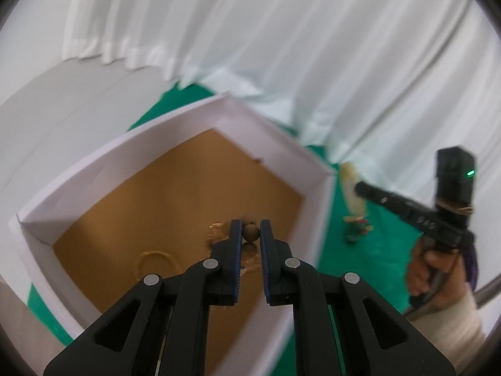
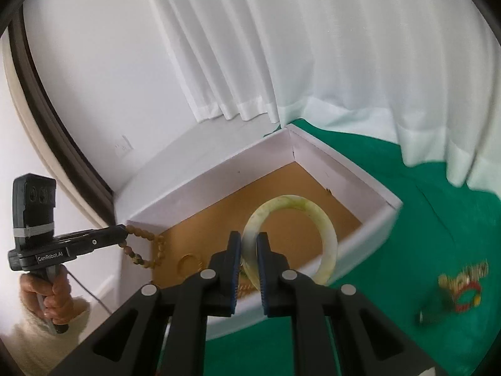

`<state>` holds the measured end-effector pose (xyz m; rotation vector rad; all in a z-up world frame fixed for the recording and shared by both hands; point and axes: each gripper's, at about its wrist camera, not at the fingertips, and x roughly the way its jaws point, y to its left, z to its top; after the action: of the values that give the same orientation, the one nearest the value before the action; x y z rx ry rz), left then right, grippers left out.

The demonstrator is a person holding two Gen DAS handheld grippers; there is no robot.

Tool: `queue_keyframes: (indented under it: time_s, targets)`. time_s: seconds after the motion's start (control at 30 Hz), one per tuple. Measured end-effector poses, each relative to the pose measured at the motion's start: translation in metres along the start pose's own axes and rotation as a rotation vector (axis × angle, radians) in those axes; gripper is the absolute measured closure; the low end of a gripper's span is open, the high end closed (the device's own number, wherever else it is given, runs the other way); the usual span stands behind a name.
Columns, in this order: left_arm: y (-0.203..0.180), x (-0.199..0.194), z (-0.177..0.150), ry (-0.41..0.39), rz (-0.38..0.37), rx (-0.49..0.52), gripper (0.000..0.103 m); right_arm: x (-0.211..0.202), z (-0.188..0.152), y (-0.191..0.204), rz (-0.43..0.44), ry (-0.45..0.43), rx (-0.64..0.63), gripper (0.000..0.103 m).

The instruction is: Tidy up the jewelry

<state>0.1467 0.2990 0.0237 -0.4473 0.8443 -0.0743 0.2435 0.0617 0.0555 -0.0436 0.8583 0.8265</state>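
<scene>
Left wrist view: your left gripper (image 1: 251, 233), fingers clamped on a bead bracelet (image 1: 251, 232), angles down over the box (image 1: 175, 119). Lower before releasing.

Right wrist view: right gripper (image 2: 249, 243) pinches the pale bangle (image 2: 325, 228) at 12 o'clock, above the box's near wall; clear it first.

Premises appear to be a domestic room, probably a bedroom or sitting room. Evidence: white pleated curtains (image 2: 313, 62) hanging to table level, a plain white wall (image 2: 103, 94) bearing what looks like a wall socket (image 2: 124, 145), though blurred, and a curved dark-and-cream frame (image 2: 47, 144). A green cloth (image 2: 422, 213) covers the work surface.
</scene>
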Motion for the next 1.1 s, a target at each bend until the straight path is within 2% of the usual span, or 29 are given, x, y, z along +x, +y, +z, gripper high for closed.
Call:
queue_keyframes:
  time_s: [0.17,0.33,0.4,0.43,0.47,0.5,0.53,0.6,0.67,0.83,0.97,1.1]
  targets:
    - [0.033,0.052,0.003,0.094,0.088,-0.033,0.093,0.066,0.012,0.01,-0.094,0.076,-0.076,0.092]
    - [0.039,0.077,-0.009,0.148,0.148,-0.024,0.092,0.111,0.006,0.027,-0.163,0.159,-0.175,0.091]
    - [0.042,0.082,-0.015,0.164,0.175,-0.023,0.071,0.123,-0.001,0.032,-0.2,0.19,-0.192,0.089]
    - [0.041,0.08,-0.016,0.167,0.179,-0.026,0.044,0.125,-0.003,0.033,-0.206,0.19,-0.195,0.089]
    - [0.041,0.078,-0.02,0.159,0.19,-0.031,0.024,0.126,-0.006,0.034,-0.202,0.193,-0.194,0.087]
    - [0.04,0.073,-0.023,0.146,0.205,-0.033,0.02,0.125,-0.008,0.036,-0.195,0.195,-0.186,0.076]
    - [0.039,0.07,-0.024,0.137,0.21,-0.032,0.019,0.122,-0.01,0.037,-0.191,0.189,-0.179,0.052]
    - [0.033,0.059,-0.029,0.123,0.209,-0.018,0.019,0.109,-0.016,0.039,-0.189,0.157,-0.176,0.034]
    - [0.023,0.048,-0.034,0.101,0.212,0.0,0.019,0.098,-0.02,0.039,-0.198,0.142,-0.182,0.034]
    - [-0.026,0.019,-0.054,0.039,0.178,0.088,0.016,0.039,-0.048,0.027,-0.246,0.058,-0.163,0.024]
    - [-0.075,0.006,-0.078,0.013,0.101,0.148,0.013,-0.004,-0.086,-0.002,-0.302,0.03,-0.12,0.024]
    - [-0.125,0.008,-0.105,0.02,0.002,0.2,0.01,-0.042,-0.142,-0.041,-0.432,0.015,-0.078,0.024]
